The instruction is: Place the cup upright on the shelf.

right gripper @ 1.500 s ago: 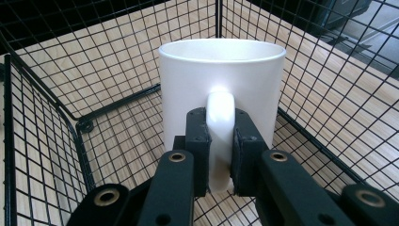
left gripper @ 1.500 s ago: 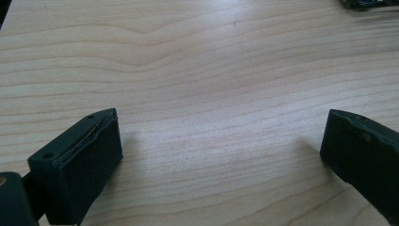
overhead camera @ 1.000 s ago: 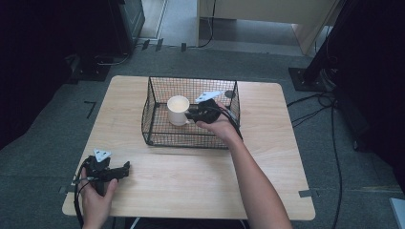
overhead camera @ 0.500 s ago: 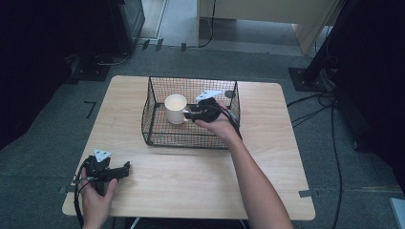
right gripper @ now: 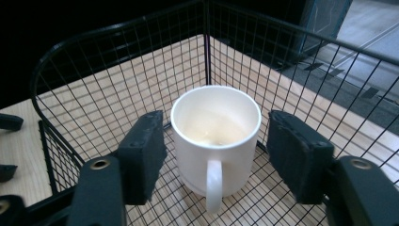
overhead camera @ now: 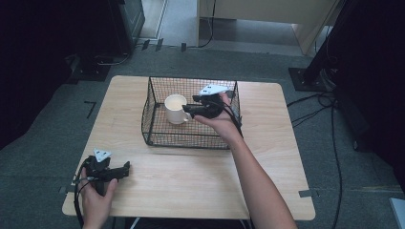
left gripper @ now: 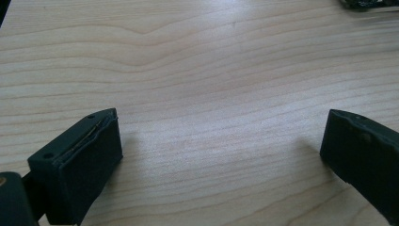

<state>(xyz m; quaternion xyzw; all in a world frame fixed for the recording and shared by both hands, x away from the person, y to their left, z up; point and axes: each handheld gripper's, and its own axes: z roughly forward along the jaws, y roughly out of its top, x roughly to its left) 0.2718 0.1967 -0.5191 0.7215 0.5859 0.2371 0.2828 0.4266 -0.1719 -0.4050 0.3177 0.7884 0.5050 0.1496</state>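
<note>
The right hand-held gripper (overhead camera: 189,109) has let go of the mug (overhead camera: 175,109), jaws now parted.

A light wooden table (overhead camera: 267,157) stands on grey carpet (overhead camera: 52,143) — dark surroundings, black cables (overhead camera: 334,124) trailing at the right.

The person's right arm (overhead camera: 253,176) stretches forward, its hand (overhead camera: 220,121) holding the right gripper (overhead camera: 191,109) with jaws spread wide (a clear gap on either side). The left hand (overhead camera: 95,202) holds the left gripper (overhead camera: 125,168) low near the surface's near edge, jaws apart, pointing right.
</note>
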